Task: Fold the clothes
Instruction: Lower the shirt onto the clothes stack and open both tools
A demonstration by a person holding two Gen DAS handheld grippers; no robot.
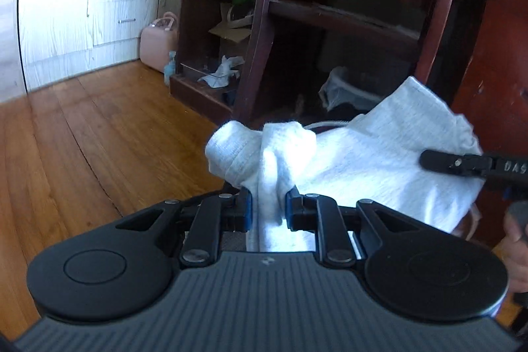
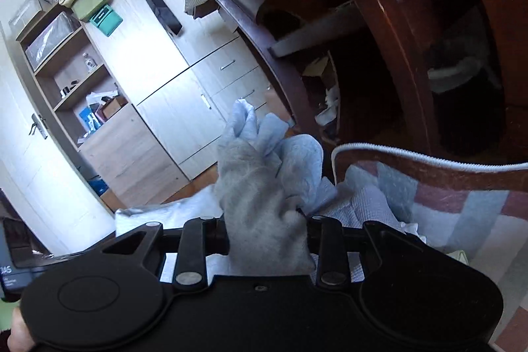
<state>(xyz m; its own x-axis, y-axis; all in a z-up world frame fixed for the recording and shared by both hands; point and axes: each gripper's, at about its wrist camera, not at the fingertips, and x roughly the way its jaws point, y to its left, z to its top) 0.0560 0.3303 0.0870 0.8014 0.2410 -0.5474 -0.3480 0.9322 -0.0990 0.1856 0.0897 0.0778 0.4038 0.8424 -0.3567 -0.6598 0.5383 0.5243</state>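
While the left gripper (image 1: 268, 209) pinched a bunched fold of the white knit cotton garment (image 1: 379, 160), the cloth hung in the air before a dark red wooden shelf unit (image 1: 260, 22). The right gripper (image 2: 265, 231) was clamped on its other end, above a checked blanket (image 2: 462, 207).

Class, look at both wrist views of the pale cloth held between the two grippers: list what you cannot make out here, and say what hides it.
- Garment type: the cloth is bunched in both views.
- Right gripper fingertips: right wrist view, cloth covers them.
- Right gripper in the left wrist view: cut off by the frame edge.
- Dark shelf unit: its contents are shadowed and blurred.
- Left gripper: cloth passes behind its body, lower end hidden.
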